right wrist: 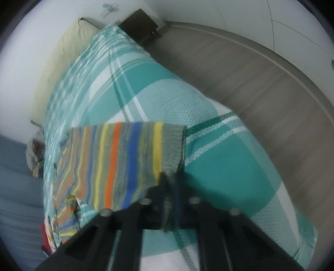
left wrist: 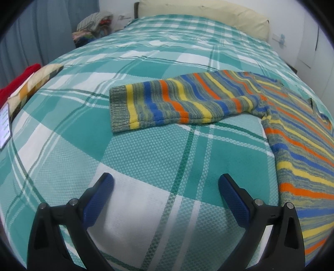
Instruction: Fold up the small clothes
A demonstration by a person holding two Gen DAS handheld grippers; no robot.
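Left gripper (left wrist: 166, 180) fingers wide apart, nothing between them, hovering over bare bedspread (left wrist: 146, 158). Right gripper (right wrist: 171, 181) fingers clamped on the grey ribbed cuff (right wrist: 173, 146) of the sweater (right wrist: 117, 162), lifting that sleeve off the bed; view blurred.

Left view only: other sleeve (left wrist: 177, 100) lying flat, long axis across the frame, cuff pointing left, sweater body running off toward lower right. Also pillow (left wrist: 200, 14) at the bed's head, clothes pile (left wrist: 94, 27) far left, red item (left wrist: 16, 81) at left edge.

Right view only: held sleeve stretched sideways, cuff toward right, stripes running across its length; floor (right wrist: 261, 83) beyond the bed's edge.
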